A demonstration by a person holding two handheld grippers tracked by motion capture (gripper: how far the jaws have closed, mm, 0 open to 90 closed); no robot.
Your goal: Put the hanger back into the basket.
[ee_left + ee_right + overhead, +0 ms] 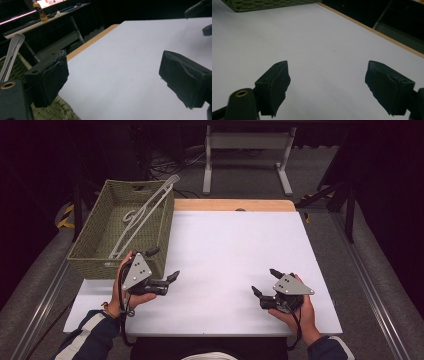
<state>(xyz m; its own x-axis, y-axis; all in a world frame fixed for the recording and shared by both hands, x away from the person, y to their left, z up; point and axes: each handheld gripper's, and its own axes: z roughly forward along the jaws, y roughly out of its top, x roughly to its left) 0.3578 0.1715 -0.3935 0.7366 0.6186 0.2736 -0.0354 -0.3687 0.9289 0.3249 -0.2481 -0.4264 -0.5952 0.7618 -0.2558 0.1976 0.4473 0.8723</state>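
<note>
The left gripper [165, 265] hovers just beside the woven basket's [95, 262] near corner, jaws spread wide and empty. Well to the basket's right, the right gripper [265, 282] hangs over the white bench [225, 250], likewise gaping, grasping nothing. Grey tongs [142, 215] lie inside the basket.

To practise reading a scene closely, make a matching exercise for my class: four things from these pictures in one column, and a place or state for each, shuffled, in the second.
Things
1. basket
2. hanger
3. left gripper
4. right gripper

Places or states
A. open, over the white table, near its right front
B. woven, green, at the table's left edge
C. lying slantwise in the basket
D. open, beside the basket's front corner

Pairs: 1-B, 2-C, 3-D, 4-A
</note>
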